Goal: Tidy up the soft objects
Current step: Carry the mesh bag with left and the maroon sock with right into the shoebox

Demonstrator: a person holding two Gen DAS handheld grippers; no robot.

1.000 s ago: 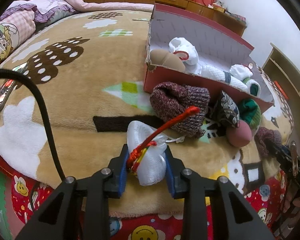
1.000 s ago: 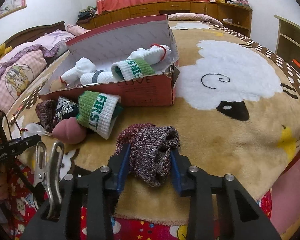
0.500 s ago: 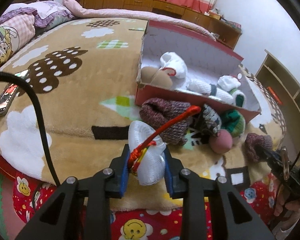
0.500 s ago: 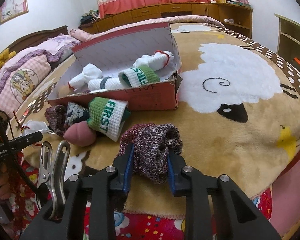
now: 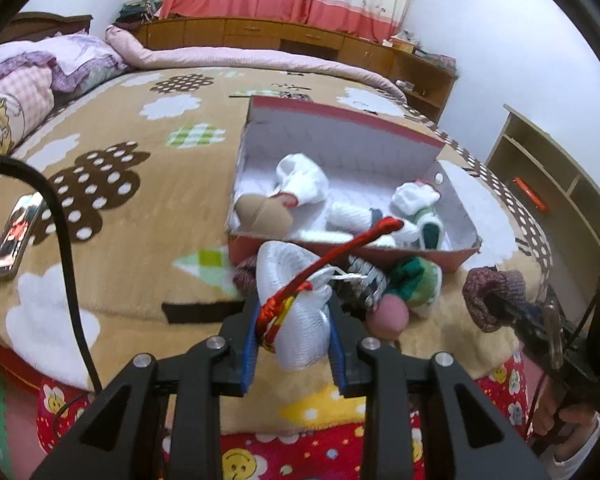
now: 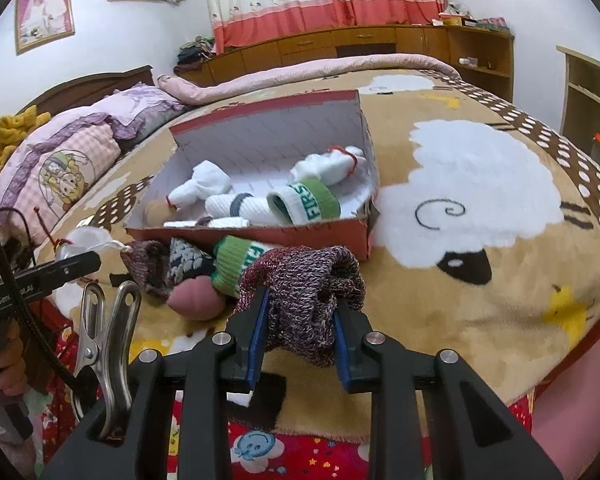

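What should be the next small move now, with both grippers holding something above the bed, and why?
Probably carry both loads forward over the red box and release. The left gripper clamps a white mesh pouch, the right gripper a maroon knit sock; both are lifted, and the open box already holds rolled socks.

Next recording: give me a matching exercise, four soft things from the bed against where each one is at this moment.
Things:
1. white mesh pouch
2. maroon knit sock
3. pink ball
4. beige pad

Places:
A. lying on the blanket in front of the box
B. clamped in the right gripper
C. inside the red shoebox
D. clamped in the left gripper

Pairs: 1-D, 2-B, 3-A, 4-C
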